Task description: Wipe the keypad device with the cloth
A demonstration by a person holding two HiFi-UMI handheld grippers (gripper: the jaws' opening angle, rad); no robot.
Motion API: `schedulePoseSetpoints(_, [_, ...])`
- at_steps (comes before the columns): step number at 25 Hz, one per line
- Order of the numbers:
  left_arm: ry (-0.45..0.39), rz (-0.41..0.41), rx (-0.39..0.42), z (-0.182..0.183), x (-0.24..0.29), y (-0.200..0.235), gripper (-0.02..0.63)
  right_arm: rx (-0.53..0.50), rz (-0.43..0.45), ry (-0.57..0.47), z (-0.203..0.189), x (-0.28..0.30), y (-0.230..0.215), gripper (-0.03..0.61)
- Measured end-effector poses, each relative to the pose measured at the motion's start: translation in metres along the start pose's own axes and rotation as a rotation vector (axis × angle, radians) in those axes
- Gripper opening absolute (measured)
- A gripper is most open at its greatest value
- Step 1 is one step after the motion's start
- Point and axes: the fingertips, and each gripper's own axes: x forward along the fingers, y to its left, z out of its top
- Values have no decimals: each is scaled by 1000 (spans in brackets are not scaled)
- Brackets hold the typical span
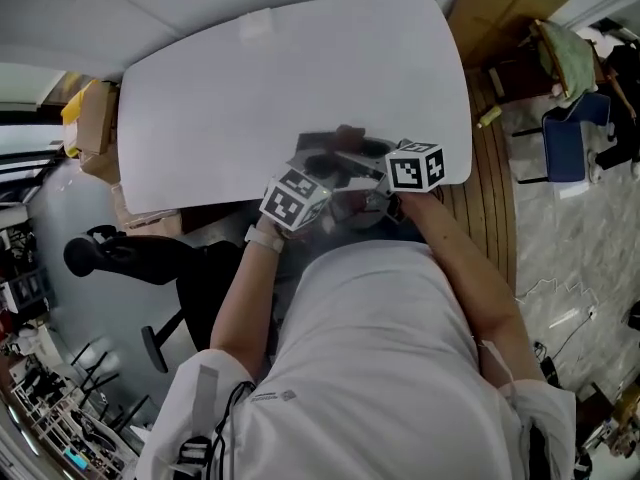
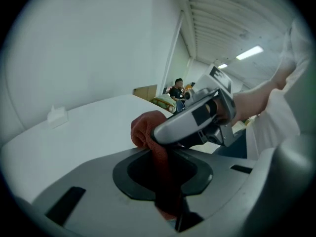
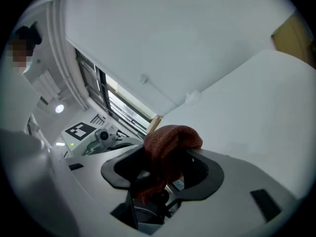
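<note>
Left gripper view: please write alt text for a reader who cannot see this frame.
A red cloth hangs pinched between the jaws of the left tool. The right tool, held by a person's hand, sits close over the cloth from the right. A white table stretches behind them.

A workroom or lab: white table (image 1: 300, 88), office chair (image 1: 130, 258), cardboard boxes (image 1: 95, 118).

Left tongs (image 2: 165, 174) clamped, right tongs (image 3: 160, 174) wide
</note>
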Motion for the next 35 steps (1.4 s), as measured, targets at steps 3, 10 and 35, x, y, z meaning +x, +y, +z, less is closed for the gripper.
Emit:
schedulePoseSetpoints(3, [5,56,-62,-13,-3,4,72,-102,-50,44,-5,2,0,171])
schedulePoseSetpoints(10, [15,234,-93,-31,-28,33,144,-360,-231,192,-11,1,-24,91])
schedulePoseSetpoints(35, [8,210,-172,-74,-23,54,160,-744,-402,301,-22,36,-74,83])
